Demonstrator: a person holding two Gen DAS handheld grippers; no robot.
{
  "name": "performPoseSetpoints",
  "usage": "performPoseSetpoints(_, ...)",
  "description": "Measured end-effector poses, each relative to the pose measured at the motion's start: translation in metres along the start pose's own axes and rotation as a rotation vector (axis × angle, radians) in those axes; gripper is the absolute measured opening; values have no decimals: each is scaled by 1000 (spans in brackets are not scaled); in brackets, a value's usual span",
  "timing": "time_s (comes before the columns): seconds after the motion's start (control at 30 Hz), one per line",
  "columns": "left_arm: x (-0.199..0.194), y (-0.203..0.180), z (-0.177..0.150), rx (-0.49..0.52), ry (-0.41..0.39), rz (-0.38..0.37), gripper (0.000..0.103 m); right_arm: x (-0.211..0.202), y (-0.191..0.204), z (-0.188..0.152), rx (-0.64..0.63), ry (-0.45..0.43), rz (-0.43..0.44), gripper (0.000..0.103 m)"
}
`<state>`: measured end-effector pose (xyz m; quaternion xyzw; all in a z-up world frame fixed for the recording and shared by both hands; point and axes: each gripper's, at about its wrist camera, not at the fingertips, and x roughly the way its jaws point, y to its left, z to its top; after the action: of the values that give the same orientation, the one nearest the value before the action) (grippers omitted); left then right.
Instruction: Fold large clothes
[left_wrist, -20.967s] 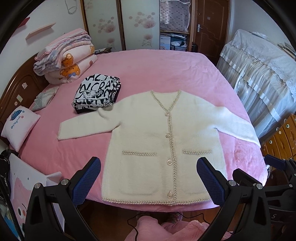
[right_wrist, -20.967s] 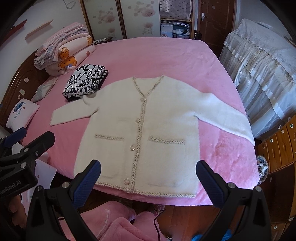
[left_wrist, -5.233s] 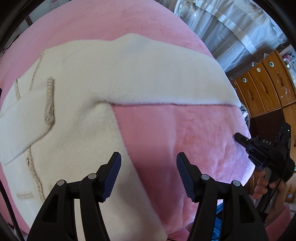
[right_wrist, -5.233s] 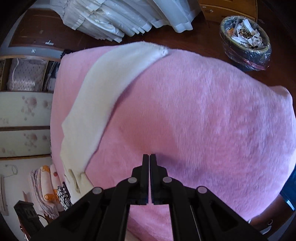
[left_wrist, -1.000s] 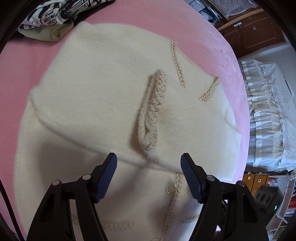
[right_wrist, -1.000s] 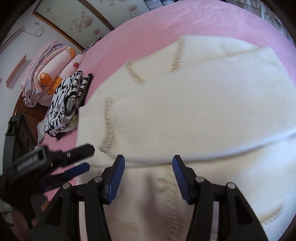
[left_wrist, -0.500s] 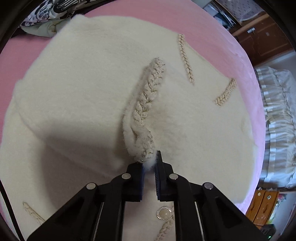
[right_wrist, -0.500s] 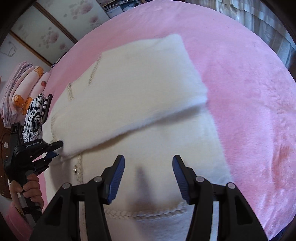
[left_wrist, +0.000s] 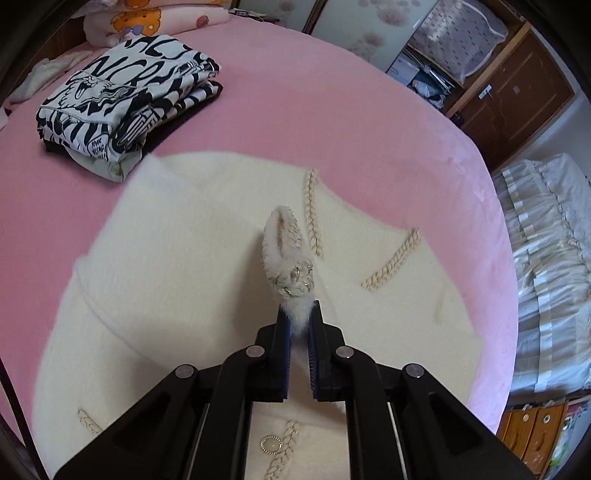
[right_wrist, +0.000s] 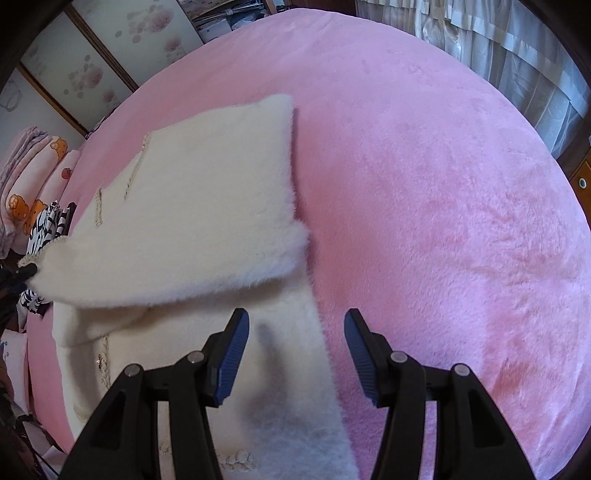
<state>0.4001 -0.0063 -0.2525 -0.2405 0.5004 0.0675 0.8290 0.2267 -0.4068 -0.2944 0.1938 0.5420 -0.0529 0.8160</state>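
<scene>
Lower hem of cream cardigan (left_wrist: 177, 266) cut off by frame; one button (left_wrist: 271, 444) visible (others hidden under fold). Left tongs (left_wrist: 299, 317) pinching braided cuff (left_wrist: 291, 254), lifted above garment on pink bed (right_wrist: 424, 184). Right tongs (right_wrist: 295, 334) spread, straddling cardigan's side edge. One folded black-and-white garment (left_wrist: 125, 99) beside.

One cream cardigan (left_wrist: 177, 266) lies on one pink bed (left_wrist: 332, 122). Two grippers show: the left gripper (left_wrist: 298, 314) and the right gripper (right_wrist: 295, 325). One folded black-and-white garment (left_wrist: 122, 99) and one stack of folded quilts (right_wrist: 33, 173) rest on the bed. One metal-ringed button (left_wrist: 271, 445) is visible.
</scene>
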Motion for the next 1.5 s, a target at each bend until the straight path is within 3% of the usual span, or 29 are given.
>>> performPoseSetpoints(0.27,-10,18,6,-61,-30,8,6,22,15,19,-115,-20,4,53)
performPoseSetpoints(0.33,-12,16,4,-55,-26,18,6,30,20,24,-152,-26,-16,43)
performPoseSetpoints(0.47,-15,10,2,-35,-31,34,6,34,22,30,-204,-50,-12,38)
performPoseSetpoints(0.7,-8,20,-10,-32,10,90,6,24,6,39,-151,-122,83,34)
performPoseSetpoints(0.9,9,38,-23,-84,65,115,6,38,5,41,-143,-83,34,32)
performPoseSetpoints(1.0,16,41,-26,-71,76,137,6,35,3,36,-90,-105,67,24)
performPoseSetpoints(1.2,39,56,-37,-79,120,173,7,31,-6,31,-19,-115,107,21)
performPoseSetpoints(1.33,59,53,-44,3,153,254,9,36,-3,35,-37,-61,92,21)
performPoseSetpoints(1.5,61,38,-45,117,139,361,22,33,3,41,-75,17,76,22)
